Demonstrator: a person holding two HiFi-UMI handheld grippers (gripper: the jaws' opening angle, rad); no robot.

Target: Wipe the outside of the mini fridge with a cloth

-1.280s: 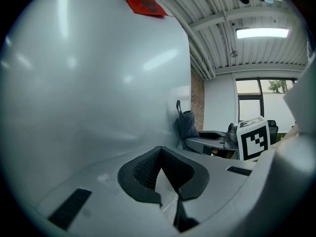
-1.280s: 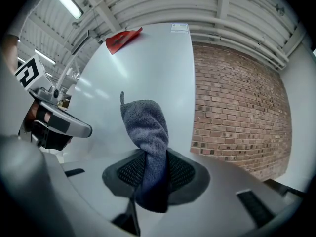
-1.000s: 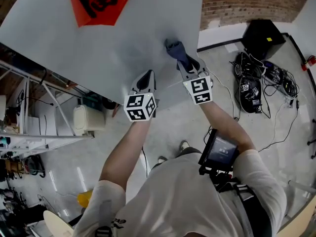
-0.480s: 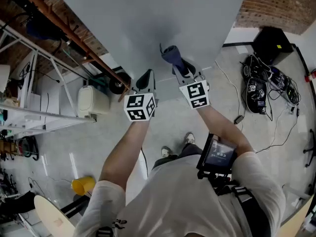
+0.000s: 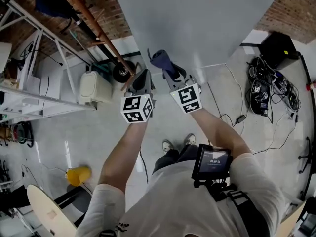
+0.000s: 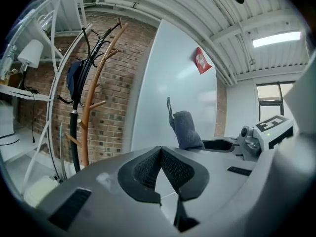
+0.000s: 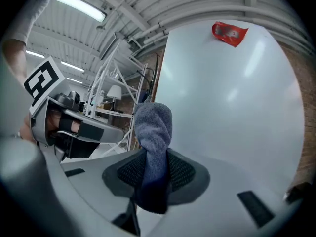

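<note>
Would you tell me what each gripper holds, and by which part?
The right gripper clamps the cloth near its lower end; its bunched top sticks out. The left gripper is shut, holding nothing.

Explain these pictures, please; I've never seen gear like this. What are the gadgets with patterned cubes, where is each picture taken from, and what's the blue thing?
There is no robot: a person holds a two-jaw gripper in each hand, and the patterned cubes are parts of those. One picture comes from a camera on the person's head, looking down; the other two from cameras riding on each gripper. The big white surface is the outside of the mini fridge. The right gripper is clamped on a rolled blue cloth, held up near that surface; whether it touches is unclear. The left gripper is shut and empty.
</note>
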